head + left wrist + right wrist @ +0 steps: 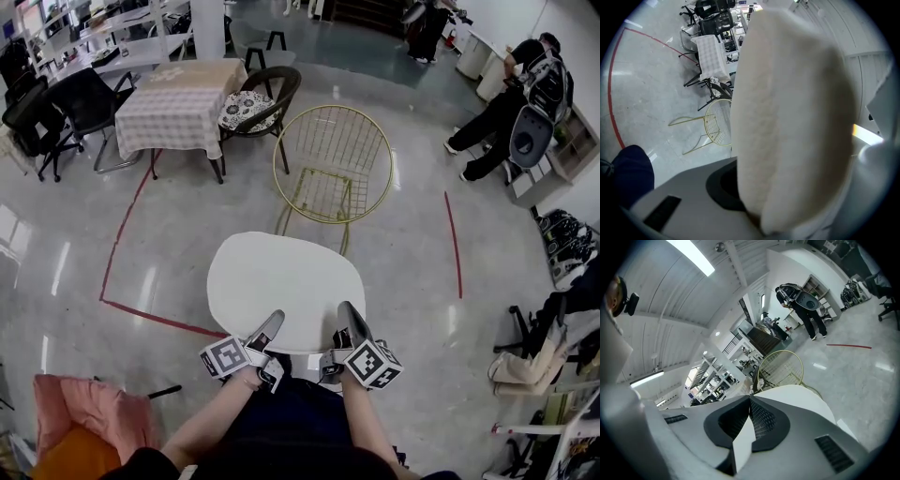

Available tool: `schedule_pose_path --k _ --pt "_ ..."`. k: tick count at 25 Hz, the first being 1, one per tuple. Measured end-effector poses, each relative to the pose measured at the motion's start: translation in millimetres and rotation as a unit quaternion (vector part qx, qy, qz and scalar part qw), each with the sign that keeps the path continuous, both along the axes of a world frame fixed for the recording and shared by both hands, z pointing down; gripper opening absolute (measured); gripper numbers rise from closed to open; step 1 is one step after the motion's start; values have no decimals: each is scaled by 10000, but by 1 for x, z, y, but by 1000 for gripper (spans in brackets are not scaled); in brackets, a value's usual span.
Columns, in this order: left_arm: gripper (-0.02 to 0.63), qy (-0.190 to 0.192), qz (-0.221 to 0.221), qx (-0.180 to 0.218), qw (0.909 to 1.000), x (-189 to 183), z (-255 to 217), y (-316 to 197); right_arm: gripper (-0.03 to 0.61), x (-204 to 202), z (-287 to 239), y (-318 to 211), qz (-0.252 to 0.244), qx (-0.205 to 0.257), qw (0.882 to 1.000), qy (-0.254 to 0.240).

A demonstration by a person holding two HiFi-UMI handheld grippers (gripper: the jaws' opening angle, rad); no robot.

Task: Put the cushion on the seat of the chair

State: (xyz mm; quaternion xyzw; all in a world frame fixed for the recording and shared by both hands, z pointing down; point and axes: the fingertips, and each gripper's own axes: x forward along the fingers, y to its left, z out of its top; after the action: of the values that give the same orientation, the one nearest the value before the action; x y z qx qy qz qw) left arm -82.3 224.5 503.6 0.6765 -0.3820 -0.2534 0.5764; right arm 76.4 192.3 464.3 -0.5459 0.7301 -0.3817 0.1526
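the gold wire chair (pixel 281 141) stands straight ahead on the pale floor (pixel 412 281), its round back facing the person and its open grid seat (pixel 323 192) bare. the white cushion (pixel 281 286) is on the person's side of that chair, held flat and about level, and its far edge overlaps the chair's front legs in the head view. how high it rides above the seat i cannot tell.

both grippers have it by the edge farthest from the chair. the left gripper (pixel 275 321) is clamped on the thick, fuzzy rim, which fills its own view between the jaws. the right gripper (pixel 345 314) has its jaws almost together, pinching a thin white flap (pixel 740 446) of the same edge.

from either gripper the cushion lies forward, toward the chair. its long axis runs side to side, crosswise to the line from the person to the seat, so a broad edge leads. the seat sits a little to the right of the cushion's middle, so the right gripper looks slightly nearer the chair, though the two are close to even.

as i judge it, the coming move is a carry forward and a touch right, keeping the cushion level until its middle is over the seat, then lowering it.
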Motion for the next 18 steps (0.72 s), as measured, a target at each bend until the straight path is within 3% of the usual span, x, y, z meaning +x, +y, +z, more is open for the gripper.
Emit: schedule_pose_path --k 6,18 --pt "83 55 -29 -125 9999 4 8 -6 -9 5 2 -2 -86 65 9997 240" --pt "83 23 -8 -306 9995 11 19 -58 -9 27 13 -47 158 -64 9998 73"
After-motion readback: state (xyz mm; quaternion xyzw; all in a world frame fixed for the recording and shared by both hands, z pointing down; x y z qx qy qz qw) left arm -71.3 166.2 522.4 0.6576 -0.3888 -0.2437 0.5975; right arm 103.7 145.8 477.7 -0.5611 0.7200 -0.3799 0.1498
